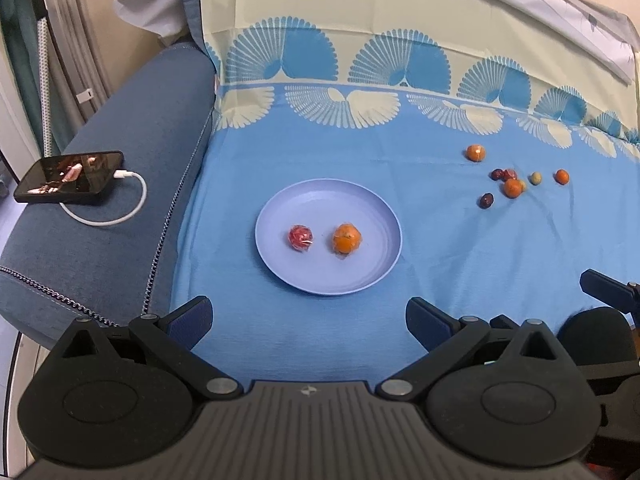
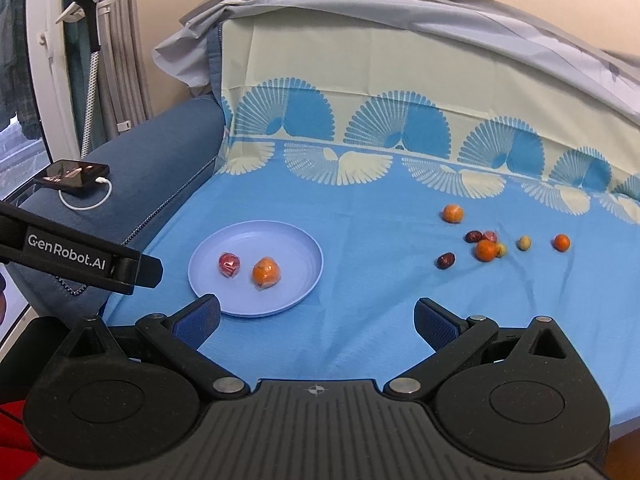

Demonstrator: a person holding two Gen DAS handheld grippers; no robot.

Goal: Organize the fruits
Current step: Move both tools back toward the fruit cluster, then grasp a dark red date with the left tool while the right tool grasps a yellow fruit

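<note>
Fruits (image 2: 486, 249) share the right view with left gripper (image 2: 154, 270)

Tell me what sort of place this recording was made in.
Most likely a home living room or bedroom, not a lab. The work surface is a blue sofa covered with a patterned sheet, a phone charges on the armrest, and curtains hang behind. A plate holds two fruits.

Charging phone (image 1: 69, 178) on sofa armrest (image 1: 132, 140)
</note>
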